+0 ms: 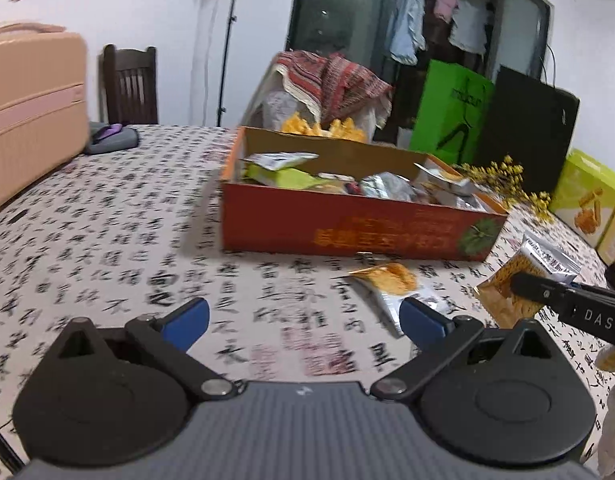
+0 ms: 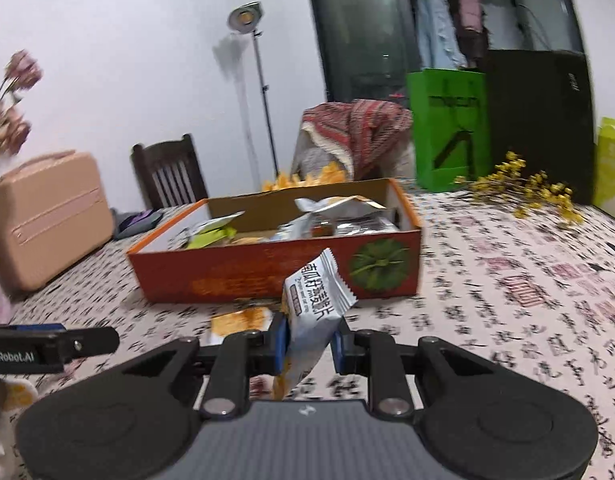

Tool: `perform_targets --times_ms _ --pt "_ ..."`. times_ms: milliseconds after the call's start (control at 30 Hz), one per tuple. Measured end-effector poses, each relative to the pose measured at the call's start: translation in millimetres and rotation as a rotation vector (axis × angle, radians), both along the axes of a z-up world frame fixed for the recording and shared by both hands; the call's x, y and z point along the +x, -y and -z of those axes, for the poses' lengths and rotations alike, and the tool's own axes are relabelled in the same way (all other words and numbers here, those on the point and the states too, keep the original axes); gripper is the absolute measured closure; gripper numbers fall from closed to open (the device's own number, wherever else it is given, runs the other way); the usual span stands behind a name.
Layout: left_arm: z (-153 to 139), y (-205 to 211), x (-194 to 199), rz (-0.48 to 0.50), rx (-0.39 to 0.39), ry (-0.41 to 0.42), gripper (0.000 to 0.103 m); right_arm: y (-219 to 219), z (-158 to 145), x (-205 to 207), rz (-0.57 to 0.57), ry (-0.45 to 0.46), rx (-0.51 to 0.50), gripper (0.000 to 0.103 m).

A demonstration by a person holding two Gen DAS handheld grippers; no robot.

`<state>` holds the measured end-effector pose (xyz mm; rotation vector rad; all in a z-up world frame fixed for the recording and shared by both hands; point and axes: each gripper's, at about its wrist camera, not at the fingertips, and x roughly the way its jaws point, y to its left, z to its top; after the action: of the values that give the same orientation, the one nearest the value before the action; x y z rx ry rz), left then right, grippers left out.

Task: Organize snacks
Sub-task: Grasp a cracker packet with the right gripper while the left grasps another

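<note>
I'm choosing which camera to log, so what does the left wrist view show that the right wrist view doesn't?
Left only: the open left tool, holding nothing, and a second packet lying flat on the tablecloth.

Right only: the lamp head on its stand, and the right tool shut on the silver snack packet.

Both: the red box holding packets, the green bag and the pink case.

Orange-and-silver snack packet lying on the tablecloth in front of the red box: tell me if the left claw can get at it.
Probably yes. The open left claw is empty, and the orange-and-silver snack packet lies flat just ahead of its right finger, with bare tablecloth between. The right claw beside it holds another packet.
</note>
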<state>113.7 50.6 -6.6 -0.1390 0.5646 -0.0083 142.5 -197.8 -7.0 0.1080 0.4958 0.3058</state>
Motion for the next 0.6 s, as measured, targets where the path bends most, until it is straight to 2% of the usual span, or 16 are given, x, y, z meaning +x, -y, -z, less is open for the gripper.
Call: perform_targets --times_ms 300,600 --pt "-1.9 47.3 51.2 0.000 0.027 -0.068 0.000 38.2 8.3 11.8 0.082 -0.014 0.052 0.081" --pt "18.6 83.8 99.9 -0.056 0.073 -0.177 0.000 63.1 17.8 22.1 0.119 -0.024 0.079 0.081"
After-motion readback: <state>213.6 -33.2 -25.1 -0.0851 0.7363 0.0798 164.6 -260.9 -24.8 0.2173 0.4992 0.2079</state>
